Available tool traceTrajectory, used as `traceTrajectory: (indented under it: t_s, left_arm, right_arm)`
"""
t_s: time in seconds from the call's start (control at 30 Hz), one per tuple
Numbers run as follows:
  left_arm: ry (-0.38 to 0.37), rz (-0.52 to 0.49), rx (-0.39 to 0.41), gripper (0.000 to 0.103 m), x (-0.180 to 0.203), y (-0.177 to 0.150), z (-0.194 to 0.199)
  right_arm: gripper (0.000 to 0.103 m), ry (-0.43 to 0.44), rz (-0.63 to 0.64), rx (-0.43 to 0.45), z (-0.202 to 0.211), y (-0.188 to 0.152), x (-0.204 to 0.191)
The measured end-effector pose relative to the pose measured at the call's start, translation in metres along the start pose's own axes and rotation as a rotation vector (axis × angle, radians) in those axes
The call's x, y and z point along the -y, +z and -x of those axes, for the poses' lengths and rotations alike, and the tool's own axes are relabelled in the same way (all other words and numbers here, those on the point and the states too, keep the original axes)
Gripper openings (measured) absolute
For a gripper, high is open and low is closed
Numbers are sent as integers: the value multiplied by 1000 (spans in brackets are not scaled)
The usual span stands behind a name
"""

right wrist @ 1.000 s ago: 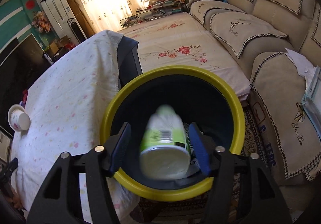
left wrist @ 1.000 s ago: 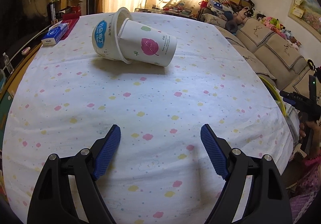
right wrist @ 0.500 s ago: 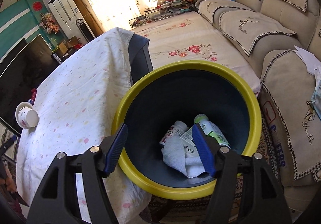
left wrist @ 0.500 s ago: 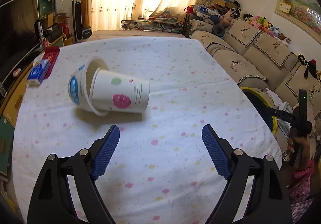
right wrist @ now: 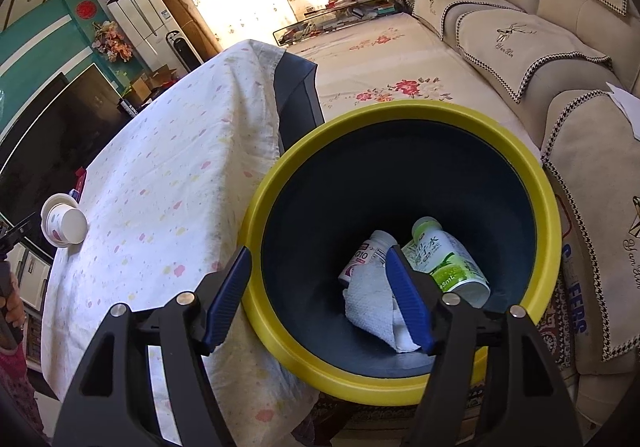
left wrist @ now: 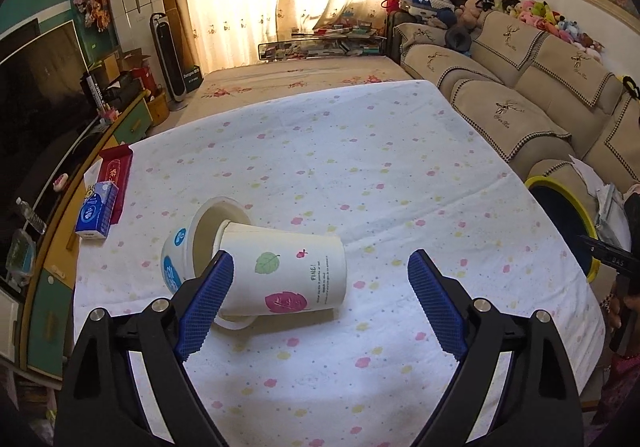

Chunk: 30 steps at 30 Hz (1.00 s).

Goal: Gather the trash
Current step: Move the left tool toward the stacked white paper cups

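A white paper cup with leaf prints (left wrist: 288,279) lies on its side, nested in a white tub with a blue label (left wrist: 180,247), on the spotted tablecloth (left wrist: 360,175). My left gripper (left wrist: 316,307) is open, hovering just above and in front of the cup. My right gripper (right wrist: 320,299) is open and empty over the yellow-rimmed dark bin (right wrist: 404,119). In the bin lie a green-labelled bottle (right wrist: 444,259), a white bottle (right wrist: 368,253) and a crumpled tissue (right wrist: 374,307). The cups also show far left in the right wrist view (right wrist: 64,225).
A blue tissue pack (left wrist: 96,215) and a red box (left wrist: 116,171) lie at the table's left edge. The bin (left wrist: 568,219) stands beside the table's right edge, next to a beige sofa (left wrist: 520,107). A TV cabinet (left wrist: 48,231) runs along the left.
The green bottle left my right gripper and fell into the bin. My left gripper has risen and moved so that the cups now lie close to its left finger.
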<state>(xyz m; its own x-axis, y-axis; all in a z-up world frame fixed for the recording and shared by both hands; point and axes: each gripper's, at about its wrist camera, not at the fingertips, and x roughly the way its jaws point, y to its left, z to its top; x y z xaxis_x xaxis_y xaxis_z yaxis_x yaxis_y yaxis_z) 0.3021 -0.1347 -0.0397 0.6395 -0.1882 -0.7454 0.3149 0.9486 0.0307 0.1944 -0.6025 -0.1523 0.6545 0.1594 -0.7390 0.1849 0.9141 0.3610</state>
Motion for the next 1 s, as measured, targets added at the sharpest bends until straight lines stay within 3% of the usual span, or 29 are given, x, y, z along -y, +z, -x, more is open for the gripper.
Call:
traceTrajectory:
  t_s: [0.23, 0.5, 0.8, 1.0]
  left_arm:
    - [40, 30, -51, 88, -8, 1, -21]
    - [98, 64, -36, 89, -11, 4, -30]
    - [-140, -74, -61, 90, 37, -13, -23]
    - [2, -48, 30, 90, 16, -12, -2]
  right_arm:
    - [66, 12, -12, -1, -3, -1, 3]
    - [66, 16, -19, -9, -5, -1, 4]
    - [66, 25, -8, -13, -5, 0, -1]
    - [66, 27, 1, -12, -3, 0, -4]
